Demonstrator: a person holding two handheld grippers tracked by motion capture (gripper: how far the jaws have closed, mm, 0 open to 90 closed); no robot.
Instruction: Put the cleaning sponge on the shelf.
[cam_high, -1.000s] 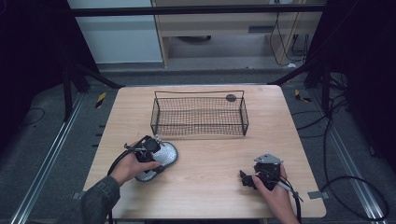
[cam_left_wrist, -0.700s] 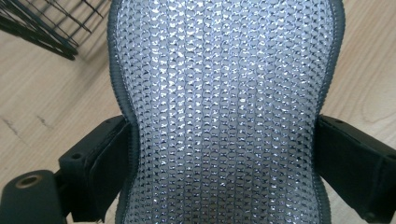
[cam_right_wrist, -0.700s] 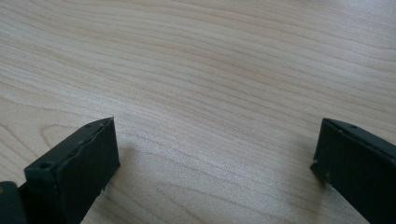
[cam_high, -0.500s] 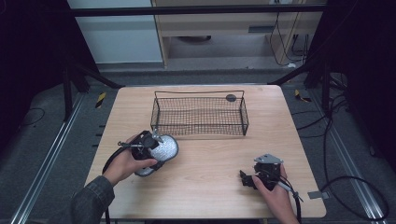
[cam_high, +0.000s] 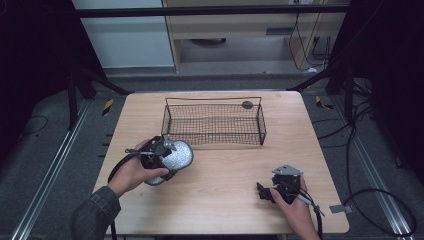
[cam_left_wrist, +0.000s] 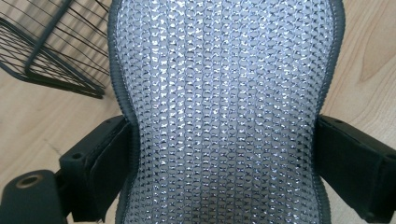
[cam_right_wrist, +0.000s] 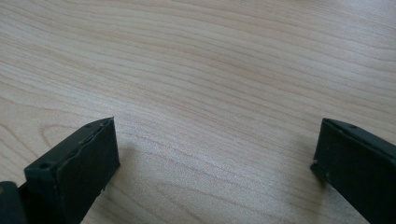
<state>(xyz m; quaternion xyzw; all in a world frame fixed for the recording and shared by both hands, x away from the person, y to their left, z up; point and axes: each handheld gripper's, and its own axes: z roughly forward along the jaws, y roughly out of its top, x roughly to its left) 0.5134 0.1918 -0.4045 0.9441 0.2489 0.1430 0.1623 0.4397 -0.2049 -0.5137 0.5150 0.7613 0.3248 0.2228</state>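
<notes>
Between the two black jaws of the left gripper, the left gripper view shows a silvery, sequin-covered oval pad with a grey bound edge. Both jaws press against its sides where its outline narrows, so the gripper is clamped on it with the jaws standing fairly wide. Beyond the pad's far end, up and to the left in that view, a corner of the black wire-mesh basket lies on the light wooden table; the pad's surface texture and this close grip are clear here and not from above.

From the high view, the left gripper sits in the person's left hand, the forearm in a dark grey sleeve coming in from the lower left. The pad sticks out ahead of the gripper toward the basket, tilted and apparently lifted off the table, just short of the basket's near left corner.

Along the right gripper's own jaws, the right gripper view shows them standing wide apart with nothing but bare wood grain between them. In the high view this gripper rests low at the table's near right part, held by the right hand, well apart from the pad and the basket.
</notes>
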